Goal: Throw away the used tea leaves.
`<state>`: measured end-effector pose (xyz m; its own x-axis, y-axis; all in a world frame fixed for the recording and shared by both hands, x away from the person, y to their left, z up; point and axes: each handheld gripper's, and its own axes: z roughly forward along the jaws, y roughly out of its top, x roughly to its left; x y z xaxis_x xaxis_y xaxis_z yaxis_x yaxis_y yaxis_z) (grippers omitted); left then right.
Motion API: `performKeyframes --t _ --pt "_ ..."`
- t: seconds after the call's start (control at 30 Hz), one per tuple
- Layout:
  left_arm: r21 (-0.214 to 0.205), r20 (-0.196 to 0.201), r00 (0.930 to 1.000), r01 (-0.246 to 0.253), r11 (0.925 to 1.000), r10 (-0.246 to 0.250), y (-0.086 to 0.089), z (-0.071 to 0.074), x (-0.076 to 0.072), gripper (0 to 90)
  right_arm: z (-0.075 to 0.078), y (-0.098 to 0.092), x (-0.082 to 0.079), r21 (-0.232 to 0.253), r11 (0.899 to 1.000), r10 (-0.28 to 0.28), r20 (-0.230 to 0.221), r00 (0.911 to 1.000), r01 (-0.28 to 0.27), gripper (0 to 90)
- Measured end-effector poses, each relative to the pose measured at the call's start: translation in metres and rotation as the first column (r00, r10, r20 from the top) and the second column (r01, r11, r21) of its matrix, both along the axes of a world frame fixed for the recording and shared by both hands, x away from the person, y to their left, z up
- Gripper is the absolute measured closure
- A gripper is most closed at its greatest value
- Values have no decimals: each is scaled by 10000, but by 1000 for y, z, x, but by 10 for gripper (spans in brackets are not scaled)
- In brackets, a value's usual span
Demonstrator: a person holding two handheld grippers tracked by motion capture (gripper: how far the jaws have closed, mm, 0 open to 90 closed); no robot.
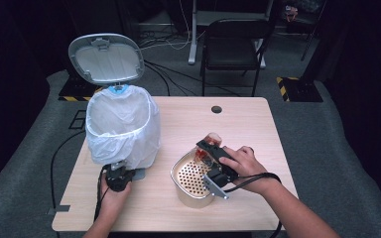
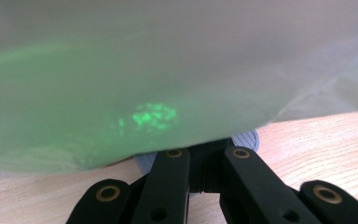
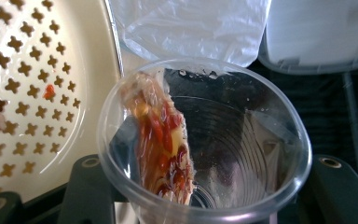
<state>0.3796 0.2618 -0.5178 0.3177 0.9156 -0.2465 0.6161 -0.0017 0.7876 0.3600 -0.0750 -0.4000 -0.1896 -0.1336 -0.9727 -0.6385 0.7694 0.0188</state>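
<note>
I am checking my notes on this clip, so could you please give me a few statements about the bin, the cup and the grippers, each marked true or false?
1. The bin lid stands open. True.
2. The right gripper holds an empty cup. False: the clear plastic cup has a red-smeared wrapper inside.
3. The left gripper rests at the foot of the pedal bin. True.
4. The perforated basket lies on the floor. False: it stands on the wooden table.

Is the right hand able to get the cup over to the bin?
Probably yes. The right hand holds the cup above the basket, the bin stands open beside it with its lid up, and nothing stands between.
</note>
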Motion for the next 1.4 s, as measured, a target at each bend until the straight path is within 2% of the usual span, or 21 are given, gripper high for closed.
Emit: performKeyframes --t 0.03,0.07,0.27,0.33,0.4,0.43,0.47,0.5,0.57,0.6,0.63,0.7,0.9,0.97,1.03,1.07,1.1,1.23,1.27,1.33,1.4 --pt "-50 -195 9998 -39 10000 38 0 1 -1 900 -1 1 -1 -226 9997 48 340 9994 -41 416" --pt "217 -125 9997 -184 9996 186 0 -1 1 900 -2 3 -2 -562 9984 80 753 9971 -37 418" --pt "205 -130 9998 -162 9997 165 0 -1 1 900 -13 6 -5 -1960 9806 371 1948 9801 18 423" --pt "205 -128 9998 -164 9997 166 0 -1 1 900 -16 7 -6 -2401 9707 591 2678 9617 72 425" --pt "209 -131 9998 -161 9997 164 1 -1 1 900 -22 5 -8 -3186 9477 840 3033 9492 180 425" --pt "200 -127 9998 -168 9997 171 1 -1 1 900 -26 4 -9 -3164 9483 816 3182 9445 247 425" --pt "187 -125 9998 -165 9997 167 1 -1 1 900 -29 4 -9 -2982 9542 865 3555 9307 252 425" --pt "197 -127 9998 -174 9997 177 1 -1 1 900 -29 4 -11 -3255 9454 1179 3892 9136 166 425" --pt "191 -125 9998 -170 9997 173 1 -1 1 900 -31 4 -11 -3554 9344 1351 4185 8981 250 425" --pt "190 -129 9998 -165 9997 167 1 -1 1 900 -29 4 -12 -4114 9111 1756 4438 8787 257 424" --pt "192 -127 9998 -162 9997 164 0 -1 1 900 -29 3 -12 -4062 9133 1717 4480 8774 286 425" --pt "204 -129 9998 -169 9997 171 0 -1 1 900 -30 2 -12 -4148 9093 1846 4716 8623 322 425" --pt "205 -131 9998 -167 9997 169 0 -1 1 900 -30 0 -13 -4171 9085 1916 4735 8597 272 425" --pt "205 -130 9998 -165 9997 167 0 -1 1 900 -33 0 -13 -3670 9301 1713 4696 8661 151 424" --pt "193 -122 9997 -185 9996 187 0 -1 1 900 -31 0 -13 -3875 9217 1840 4763 8598 174 424" --pt "176 -127 9998 -172 9997 175 0 0 1 900 -31 1 -12 -3497 9369 1827 4974 8481 33 424" --pt "170 -121 9998 -176 9997 178 0 -1 1 900 -28 1 -13 -3755 9265 1769 4964 8499 265 424" --pt "177 -127 9998 -175 9997 177 0 -1 1 900 -29 2 -14 -3771 9259 1835 4958 8488 201 424" --pt "203 -131 9998 -168 9997 170 0 -1 1 900 -30 3 -13 -3691 9293 1873 4961 8478 107 424" --pt "203 -122 9998 -185 9996 187 0 -1 1 900 -33 3 -13 -3072 9515 1723 4862 8567 -170 423" --pt "200 -130 9998 -173 9997 175 0 -1 1 900 -33 4 -13 -2898 9567 1686 4827 8594 -249 423"
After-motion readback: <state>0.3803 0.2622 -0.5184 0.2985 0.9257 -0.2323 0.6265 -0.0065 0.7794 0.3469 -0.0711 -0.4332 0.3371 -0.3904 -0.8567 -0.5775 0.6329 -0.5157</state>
